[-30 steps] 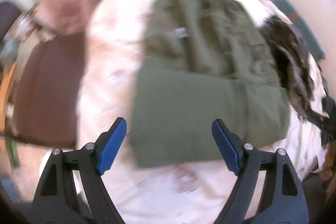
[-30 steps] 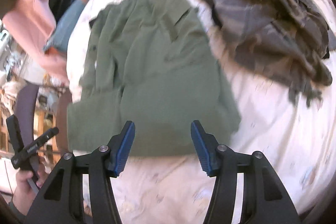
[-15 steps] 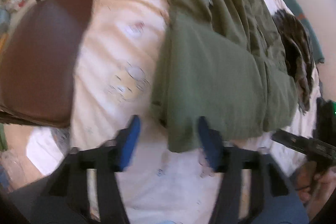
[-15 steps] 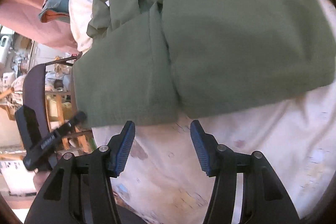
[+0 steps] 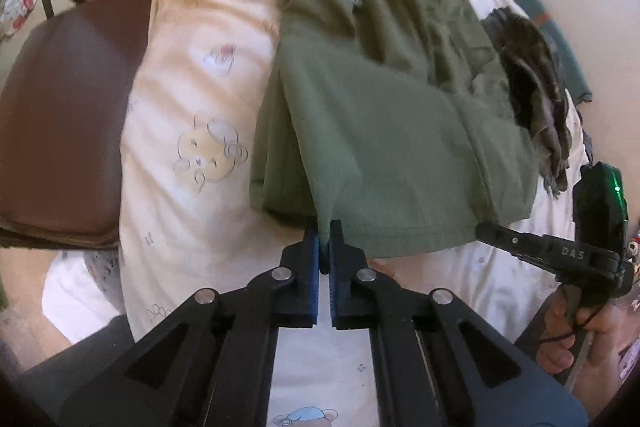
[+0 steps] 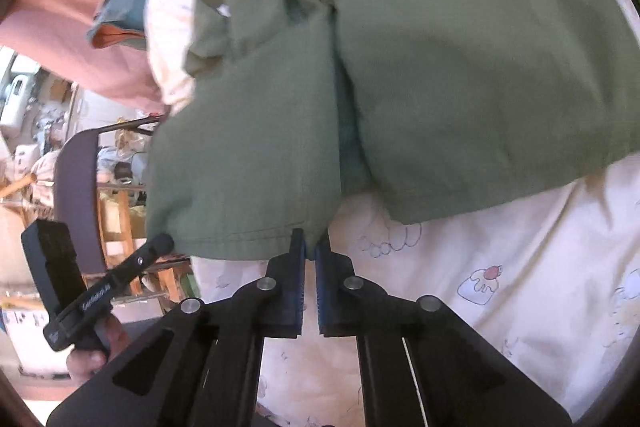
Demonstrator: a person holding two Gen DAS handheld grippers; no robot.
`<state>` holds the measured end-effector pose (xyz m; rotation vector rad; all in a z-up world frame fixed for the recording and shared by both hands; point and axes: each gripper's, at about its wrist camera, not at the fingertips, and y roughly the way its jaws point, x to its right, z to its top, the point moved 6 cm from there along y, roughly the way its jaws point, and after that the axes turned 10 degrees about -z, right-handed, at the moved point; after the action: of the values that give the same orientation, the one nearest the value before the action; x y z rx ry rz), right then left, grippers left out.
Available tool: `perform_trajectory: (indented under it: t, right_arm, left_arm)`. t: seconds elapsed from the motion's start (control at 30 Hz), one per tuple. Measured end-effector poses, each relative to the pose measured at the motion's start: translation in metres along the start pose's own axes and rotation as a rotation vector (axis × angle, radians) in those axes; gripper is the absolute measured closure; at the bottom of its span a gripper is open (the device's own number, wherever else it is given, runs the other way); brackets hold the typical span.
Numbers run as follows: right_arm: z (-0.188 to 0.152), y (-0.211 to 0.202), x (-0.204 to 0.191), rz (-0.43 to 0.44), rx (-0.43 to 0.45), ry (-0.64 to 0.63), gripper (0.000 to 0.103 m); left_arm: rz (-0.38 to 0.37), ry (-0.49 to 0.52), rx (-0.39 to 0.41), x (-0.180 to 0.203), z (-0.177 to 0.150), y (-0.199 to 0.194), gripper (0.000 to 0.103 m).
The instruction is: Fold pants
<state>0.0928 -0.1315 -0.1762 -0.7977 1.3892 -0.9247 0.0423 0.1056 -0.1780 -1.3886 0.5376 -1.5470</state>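
We are seeing the olive-green pants [image 5: 400, 155] lying half folded on the cartoon-print bedsheet [image 5: 192, 99], their near hem now pinched at two spots. Our left gripper [image 5: 325, 239] and right gripper [image 6: 310, 247] have just been closing and are both clamping that hem edge, so we are likely readying to lift it for the next fold.

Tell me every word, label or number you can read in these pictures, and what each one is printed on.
"DAS": white letters on the black arm of the right gripper, seen from the left camera.
White lettering on the black arm of the left gripper, seen from the right camera: too blurred to read.
The bedsheet carries cartoon drawings only, no words.
The green pants: no readable label.
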Motion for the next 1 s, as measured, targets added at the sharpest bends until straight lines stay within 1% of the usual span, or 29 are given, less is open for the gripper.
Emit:
perform_trajectory:
  t: [0.13,0.23,0.27,0.3,0.33,0.37,0.4,0.5,0.53,0.57,0.6,0.63,0.67,0.7,0.77,0.8,0.87,0.9,0.93,0.97,1.0]
  right_arm:
    - [0.009,-0.034,-0.018,0.049,0.053,-0.052,0.099]
    - [0.030,-0.059,-0.033,0.114,0.103,-0.080,0.099]
    - [0.042,-0.066,-0.038,0.129,0.126,-0.096,0.099]
    - [0.056,-0.071,-0.043,0.124,0.154,-0.117,0.099]
    - [0.072,-0.074,-0.048,0.116,0.177,-0.135,0.099]
    - [0.095,-0.075,-0.053,0.116,0.200,-0.140,0.099]
    - [0.108,-0.075,-0.056,0.113,0.205,-0.141,0.099]
    - [0.164,-0.064,-0.066,0.103,0.226,-0.148,0.099]
    - [0.180,-0.056,-0.069,0.097,0.225,-0.156,0.099]
    - [0.198,-0.048,-0.072,0.078,0.228,-0.164,0.099]
    - [0.216,-0.038,-0.072,0.058,0.235,-0.164,0.099]
    - [0.230,-0.027,-0.072,0.040,0.232,-0.169,0.099]
    - [0.244,-0.012,-0.070,0.033,0.216,-0.160,0.099]
    - [0.251,-0.005,-0.062,0.033,0.202,-0.148,0.099]
    - [0.267,0.022,-0.053,-0.002,0.186,-0.134,0.098]
    - [0.272,0.030,-0.048,-0.010,0.179,-0.130,0.093]
    - [0.282,0.044,-0.040,-0.018,0.164,-0.104,0.091]
    - [0.286,0.049,-0.036,-0.011,0.154,-0.095,0.083]
    - [0.288,0.052,-0.035,-0.019,0.150,-0.098,0.068]
    - [0.290,0.053,-0.034,-0.029,0.148,-0.108,0.060]
    - [0.291,0.050,-0.035,-0.014,0.149,-0.126,0.053]
  left_arm:
    - [-0.069,-0.034,0.061,0.008,0.014,-0.025,0.101]
    - [-0.105,-0.039,0.099,0.018,0.034,-0.040,0.101]
    - [-0.111,-0.033,0.114,0.021,0.046,-0.044,0.101]
    - [-0.115,-0.014,0.124,0.026,0.062,-0.047,0.101]
    - [-0.110,0.006,0.133,0.031,0.077,-0.048,0.101]
    - [-0.092,0.024,0.156,0.035,0.099,-0.048,0.101]
    - [-0.083,0.032,0.163,0.037,0.112,-0.046,0.101]
    - [-0.030,0.069,0.190,0.038,0.173,-0.028,0.101]
    - [-0.011,0.061,0.210,0.034,0.199,-0.017,0.101]
    - [-0.002,0.042,0.195,0.027,0.215,-0.005,0.101]
    - [0.005,0.029,0.173,0.023,0.224,0.006,0.101]
    - [0.030,0.024,0.149,0.017,0.238,0.023,0.101]
    - [0.053,0.027,0.154,0.012,0.247,0.032,0.101]
    - [0.074,0.029,0.158,0.006,0.258,0.046,0.101]
    - [0.089,0.030,0.144,-0.003,0.266,0.066,0.099]
    - [0.091,0.026,0.134,-0.007,0.269,0.074,0.099]
    - [0.115,0.016,0.131,-0.018,0.274,0.088,0.098]
    - [0.123,0.007,0.121,-0.023,0.274,0.093,0.098]
    - [0.130,-0.011,0.100,-0.029,0.274,0.098,0.097]
    - [0.130,-0.022,0.087,-0.031,0.272,0.101,0.095]
    - [0.122,-0.027,0.084,-0.034,0.270,0.100,0.093]
